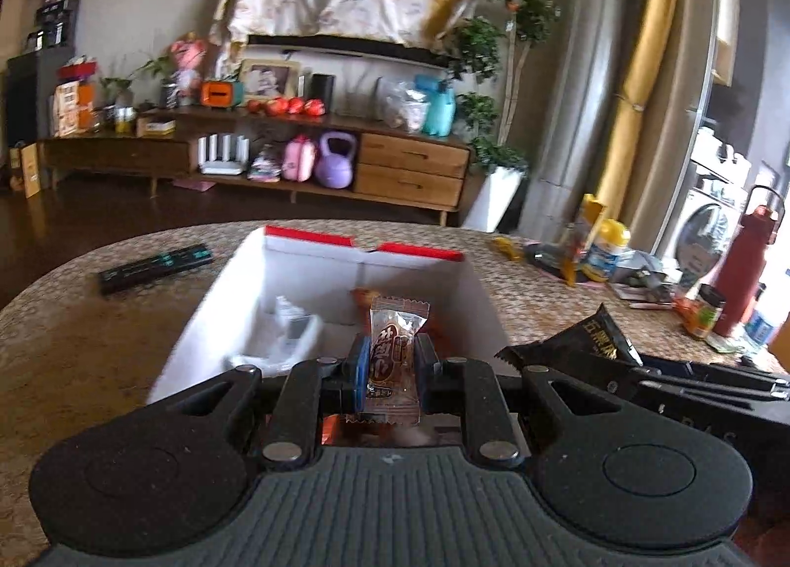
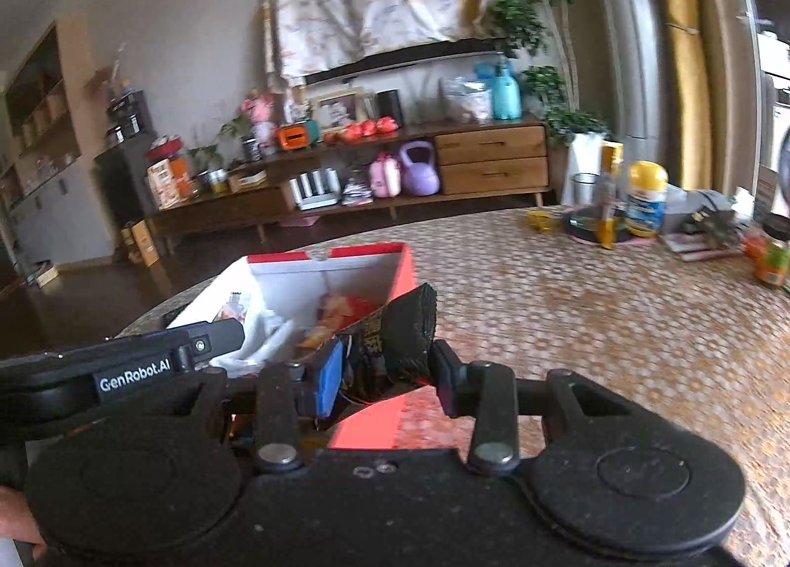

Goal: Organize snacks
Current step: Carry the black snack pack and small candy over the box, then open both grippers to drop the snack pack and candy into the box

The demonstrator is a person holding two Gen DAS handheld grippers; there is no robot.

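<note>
Left tongs (image 1: 390,364) pinching brown candy (image 1: 395,345), right tongs (image 2: 390,369) pinching black packet (image 2: 395,335). Centre both over the box (image 1: 316,271) before you release.

Both wrist cams sit right behind their fingers, angled down, close over the red-and-white box (image 1: 316,266) (image 2: 355,271), sharing the sideboard (image 1: 410,167) (image 2: 493,157) beyond.

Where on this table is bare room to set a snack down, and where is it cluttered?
Bare cloth lies between the box and the remote, and right of the box toward the yellow-capped bottle. Crowded: around that bottle and the red flask.
</note>
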